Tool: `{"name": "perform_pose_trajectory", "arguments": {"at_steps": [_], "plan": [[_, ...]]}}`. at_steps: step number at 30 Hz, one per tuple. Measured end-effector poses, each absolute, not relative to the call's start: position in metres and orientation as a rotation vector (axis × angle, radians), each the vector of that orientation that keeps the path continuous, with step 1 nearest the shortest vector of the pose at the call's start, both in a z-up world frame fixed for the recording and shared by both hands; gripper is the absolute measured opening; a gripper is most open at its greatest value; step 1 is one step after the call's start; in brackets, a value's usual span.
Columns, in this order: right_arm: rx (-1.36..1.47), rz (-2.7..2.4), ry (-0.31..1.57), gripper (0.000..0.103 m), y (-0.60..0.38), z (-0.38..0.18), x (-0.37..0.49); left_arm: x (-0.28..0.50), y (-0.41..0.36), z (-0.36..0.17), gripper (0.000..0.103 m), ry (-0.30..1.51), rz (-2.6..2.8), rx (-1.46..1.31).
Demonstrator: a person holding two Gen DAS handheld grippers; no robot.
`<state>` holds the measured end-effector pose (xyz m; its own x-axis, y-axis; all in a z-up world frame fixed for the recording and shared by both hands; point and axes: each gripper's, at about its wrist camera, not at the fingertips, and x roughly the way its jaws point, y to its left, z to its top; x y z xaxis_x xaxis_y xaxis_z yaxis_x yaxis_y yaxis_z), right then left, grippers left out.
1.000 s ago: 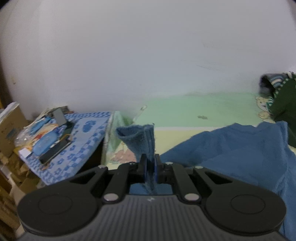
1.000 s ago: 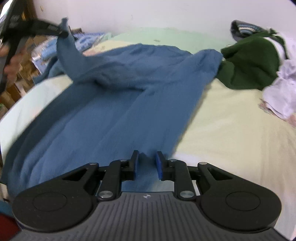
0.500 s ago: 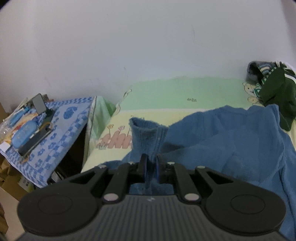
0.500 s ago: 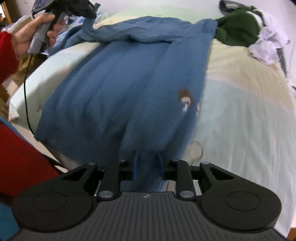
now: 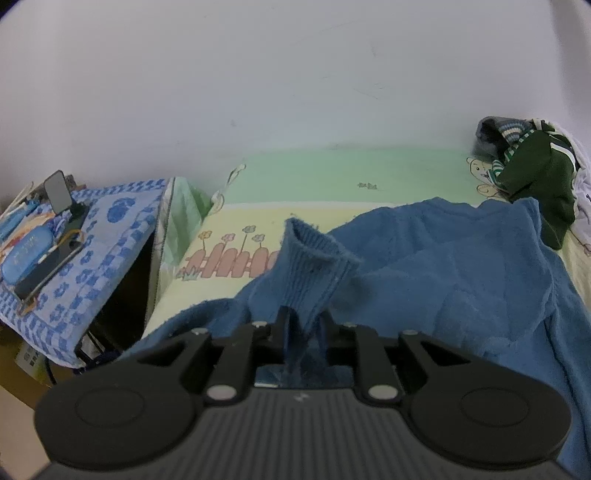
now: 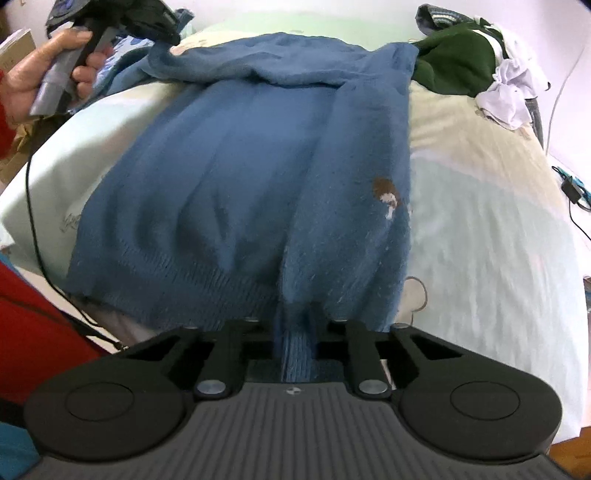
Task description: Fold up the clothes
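Note:
A blue knit sweater [image 6: 240,166] lies spread on the bed [image 6: 480,229], with a small brown and white motif [image 6: 386,192] on it. My right gripper [image 6: 295,310] is shut on its ribbed bottom hem at the near edge of the bed. My left gripper [image 5: 304,314] is low over the far end, and its jaws are opening. The sleeve cuff [image 5: 314,258] still stands between them, loose on one side. In the right wrist view a hand [image 6: 44,66] holds that left gripper [image 6: 155,22] at the top left.
A dark green garment [image 6: 454,62] and a white one [image 6: 509,92] are piled at the bed's far right corner. A side table under a blue checked cloth [image 5: 110,240] with small items stands to the left. A red sleeve [image 6: 29,332] and a black cable [image 6: 33,206] are at the left edge.
My left gripper sank toward the bed and its jaws spread around the cuff. My right gripper drew back along the sweater to the hem and closed on it.

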<state>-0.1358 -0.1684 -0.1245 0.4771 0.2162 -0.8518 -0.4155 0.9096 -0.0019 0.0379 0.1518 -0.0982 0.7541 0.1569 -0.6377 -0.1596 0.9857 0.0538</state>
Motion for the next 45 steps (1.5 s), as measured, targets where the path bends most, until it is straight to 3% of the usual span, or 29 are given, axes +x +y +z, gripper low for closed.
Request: {"name": "perform_pose_trajectory", "arguments": {"at_steps": [9,12,13,24,27,29,31,34,39,45], "plan": [[-0.079,0.43,1.054,0.006,-0.169,-0.124,-0.113,0.033,0.159,-0.099,0.02,0.702,0.162,-0.017],[-0.039,0.425,1.092,0.023,-0.176,-0.118,-0.108,0.032,0.16,-0.098,0.02,0.697,0.156,-0.024],[-0.006,0.427,1.071,0.025,-0.181,-0.111,-0.109,0.032,0.159,-0.099,0.02,0.697,0.155,-0.026],[-0.042,0.438,1.035,0.02,-0.167,-0.118,-0.087,0.029,0.144,-0.099,0.028,0.688,0.144,0.017],[-0.09,0.445,0.945,0.025,-0.172,-0.102,-0.084,0.028,0.143,-0.1,0.029,0.707,0.163,0.017],[-0.126,0.444,0.983,0.028,-0.176,-0.111,-0.071,0.029,0.14,-0.102,0.029,0.718,0.178,0.027],[-0.145,0.449,1.052,0.02,-0.179,-0.125,-0.056,0.03,0.136,-0.105,0.029,0.726,0.196,0.044],[-0.107,0.522,0.985,0.021,-0.182,-0.108,-0.034,0.027,0.134,-0.106,0.033,0.733,0.226,0.034],[0.015,0.694,0.902,0.036,-0.156,-0.067,0.037,0.022,0.133,-0.112,0.033,0.756,0.289,-0.006],[0.072,0.863,0.884,0.056,-0.055,-0.061,0.112,0.009,0.129,-0.11,0.034,0.76,0.331,-0.052]]}}
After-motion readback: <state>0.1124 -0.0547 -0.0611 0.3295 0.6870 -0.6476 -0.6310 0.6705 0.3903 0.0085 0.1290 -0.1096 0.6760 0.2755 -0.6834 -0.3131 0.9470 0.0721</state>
